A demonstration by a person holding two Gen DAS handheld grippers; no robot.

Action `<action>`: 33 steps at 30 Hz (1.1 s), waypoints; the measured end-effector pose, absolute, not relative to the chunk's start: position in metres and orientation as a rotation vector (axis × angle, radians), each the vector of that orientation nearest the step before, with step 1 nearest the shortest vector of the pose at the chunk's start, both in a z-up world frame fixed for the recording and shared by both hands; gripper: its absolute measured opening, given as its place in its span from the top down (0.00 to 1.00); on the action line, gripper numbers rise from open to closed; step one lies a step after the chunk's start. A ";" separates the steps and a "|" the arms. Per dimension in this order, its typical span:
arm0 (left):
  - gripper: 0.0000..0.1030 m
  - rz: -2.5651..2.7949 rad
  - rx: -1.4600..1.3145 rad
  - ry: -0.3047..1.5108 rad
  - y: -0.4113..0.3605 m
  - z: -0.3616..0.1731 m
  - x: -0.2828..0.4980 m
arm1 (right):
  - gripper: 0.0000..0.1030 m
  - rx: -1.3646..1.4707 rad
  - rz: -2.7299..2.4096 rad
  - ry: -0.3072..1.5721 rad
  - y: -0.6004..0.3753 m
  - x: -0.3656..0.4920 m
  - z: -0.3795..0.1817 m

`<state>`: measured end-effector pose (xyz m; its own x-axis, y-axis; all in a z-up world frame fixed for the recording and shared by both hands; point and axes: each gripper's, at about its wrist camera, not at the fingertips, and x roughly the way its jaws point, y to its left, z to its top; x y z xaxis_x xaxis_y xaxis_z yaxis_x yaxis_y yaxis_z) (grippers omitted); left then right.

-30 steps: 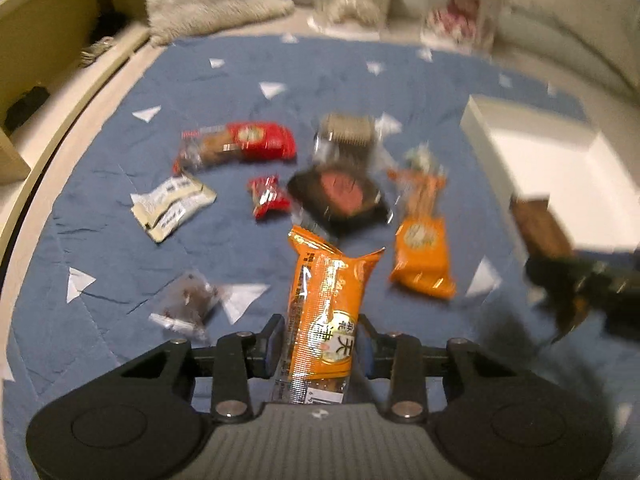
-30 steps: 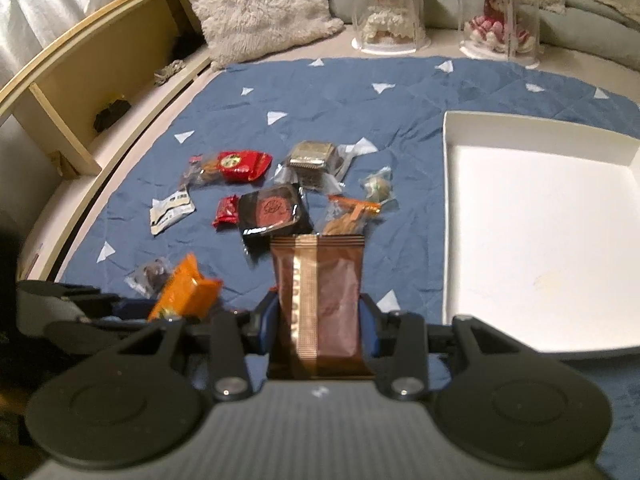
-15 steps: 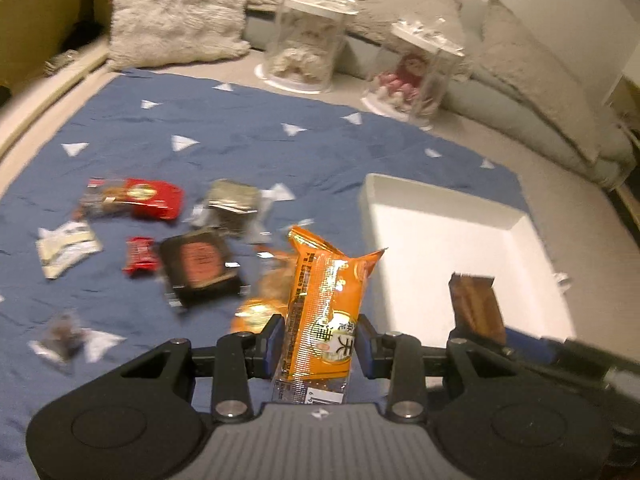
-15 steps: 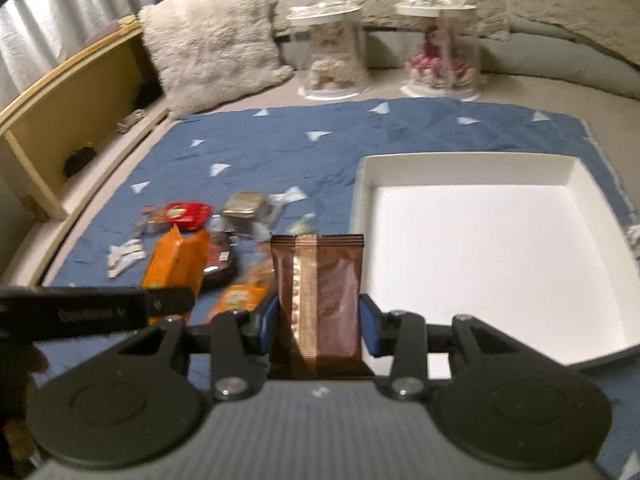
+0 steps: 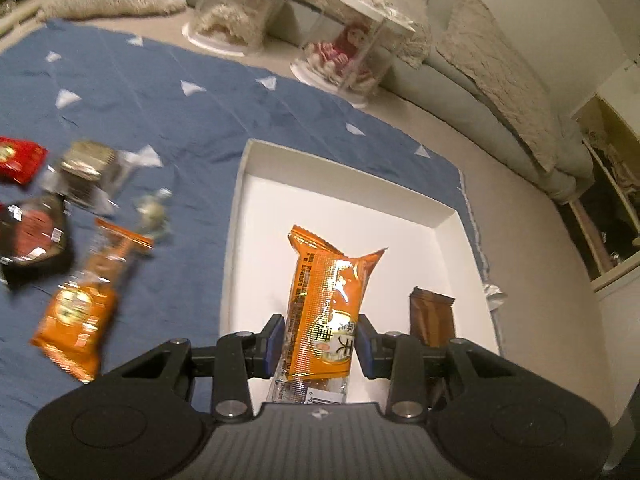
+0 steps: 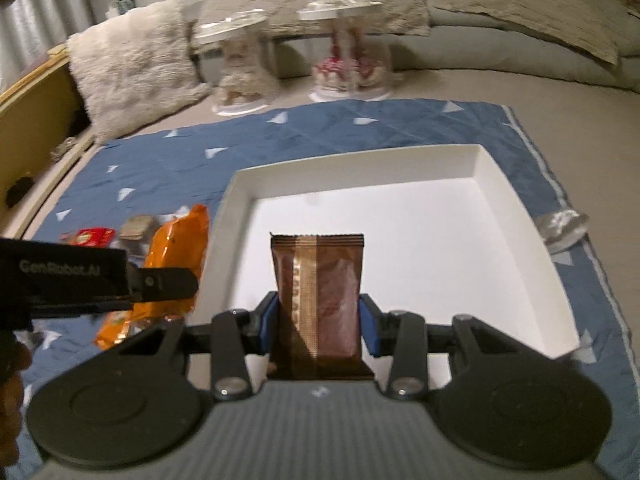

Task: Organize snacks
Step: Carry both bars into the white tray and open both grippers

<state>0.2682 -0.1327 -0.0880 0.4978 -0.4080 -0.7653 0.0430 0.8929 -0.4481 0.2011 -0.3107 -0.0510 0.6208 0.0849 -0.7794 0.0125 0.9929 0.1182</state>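
My left gripper [image 5: 319,344] is shut on an orange snack packet [image 5: 326,304] and holds it over the near part of the white tray [image 5: 240,184]. My right gripper [image 6: 318,324] is shut on a brown snack packet [image 6: 320,292] and holds it over the tray's [image 6: 352,162] near edge. The brown packet also shows in the left wrist view [image 5: 433,316], to the right of the orange one. The orange packet and left gripper show in the right wrist view [image 6: 176,248], left of the tray.
Several loose snacks lie on the blue quilt [image 5: 180,120] left of the tray: an orange packet [image 5: 80,312], a dark red-labelled packet [image 5: 36,236], a red packet [image 5: 16,158], a clear-wrapped one [image 5: 86,164]. Two clear display domes [image 6: 348,52] and cushions stand behind.
Both grippers have moved right from over the snack pile to over the white tray, each still holding its packet.
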 end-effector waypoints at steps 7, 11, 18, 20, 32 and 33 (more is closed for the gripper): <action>0.62 -0.266 -0.436 1.063 -0.149 -0.111 0.285 | 0.54 0.107 0.024 0.938 -0.328 0.211 -0.072; 0.62 -0.240 -0.471 1.113 -0.152 -0.127 0.296 | 0.54 0.107 0.019 0.966 -0.332 0.215 -0.081; 0.58 -0.198 -0.469 1.135 -0.154 -0.140 0.299 | 0.54 0.108 0.047 0.985 -0.329 0.219 -0.089; 0.55 -0.212 -0.463 1.162 -0.154 -0.143 0.300 | 0.51 0.103 0.064 0.993 -0.328 0.224 -0.093; 0.52 -0.257 -0.306 1.175 -0.163 -0.135 0.287 | 0.42 0.080 0.074 1.012 -0.327 0.213 -0.086; 0.52 -0.261 -0.297 1.173 -0.164 -0.133 0.285 | 0.42 0.081 0.070 1.010 -0.329 0.212 -0.084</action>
<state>0.2851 -0.1639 -0.1331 0.3658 -0.3528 -0.8612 0.0464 0.9311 -0.3618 0.2117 -0.3287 -0.0845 0.5303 0.0964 -0.8423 -0.0210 0.9947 0.1006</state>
